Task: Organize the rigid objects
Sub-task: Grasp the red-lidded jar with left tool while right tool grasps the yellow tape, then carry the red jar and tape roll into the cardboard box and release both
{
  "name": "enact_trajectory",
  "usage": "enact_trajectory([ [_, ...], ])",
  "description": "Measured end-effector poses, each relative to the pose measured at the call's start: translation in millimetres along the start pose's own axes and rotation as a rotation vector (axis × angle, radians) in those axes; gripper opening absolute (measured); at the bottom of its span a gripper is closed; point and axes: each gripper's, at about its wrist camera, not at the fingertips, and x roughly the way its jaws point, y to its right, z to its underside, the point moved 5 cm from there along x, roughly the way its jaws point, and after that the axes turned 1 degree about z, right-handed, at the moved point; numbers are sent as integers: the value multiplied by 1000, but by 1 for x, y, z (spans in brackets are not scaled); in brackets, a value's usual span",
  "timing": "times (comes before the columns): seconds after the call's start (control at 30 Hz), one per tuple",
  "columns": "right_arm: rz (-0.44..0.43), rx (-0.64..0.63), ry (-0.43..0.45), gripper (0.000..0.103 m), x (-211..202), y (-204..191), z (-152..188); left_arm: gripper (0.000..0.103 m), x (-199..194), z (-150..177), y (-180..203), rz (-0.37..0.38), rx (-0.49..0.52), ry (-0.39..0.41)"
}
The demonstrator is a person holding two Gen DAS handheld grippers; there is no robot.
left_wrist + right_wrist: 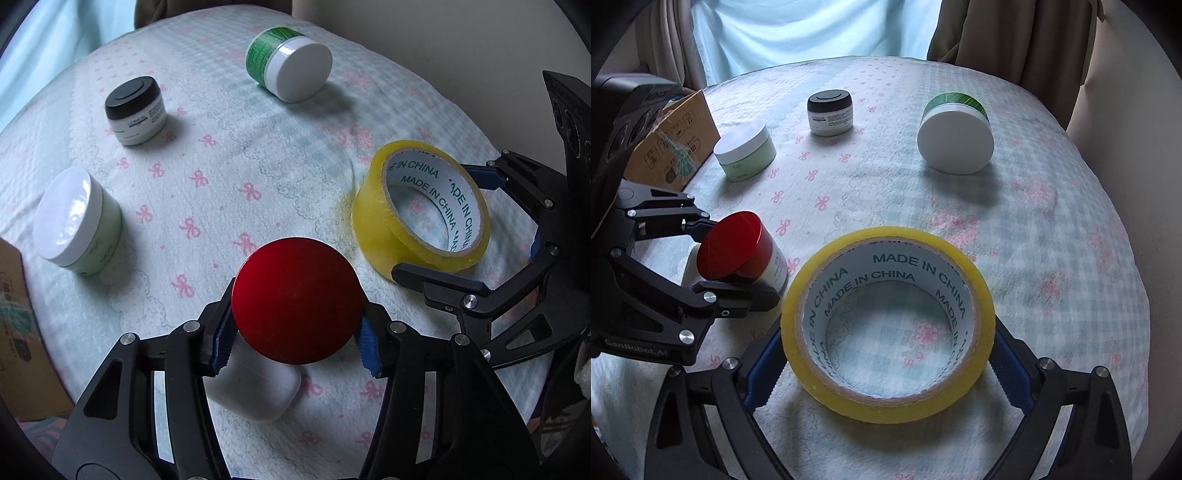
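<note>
Red-lidded jar (297, 301) is pinched by the left claw (295, 332) ready for lifting, while beside it the right claw (886, 373) stands spread, straddling the yellow tape roll (886, 325) without gripping.

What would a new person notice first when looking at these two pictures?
Probably the red-lidded jar, bright at the near edge of the patterned cloth, with the left gripper shut on it. Next comes the yellow tape roll beside it, tilted, sitting between the jaws of the right gripper; whether its pads press the roll cannot be told. A white earbud case lies under the jar.
</note>
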Motion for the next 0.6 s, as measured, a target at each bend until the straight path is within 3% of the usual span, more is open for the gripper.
enact_trajectory([
  [0.33,13,38,30,96,-36,1,-11,51,-53,-7,3,-15,-72,63],
  [0.6,-16,174,56,96,-106,4,-34,51,-148,-13,6,-49,-200,158],
])
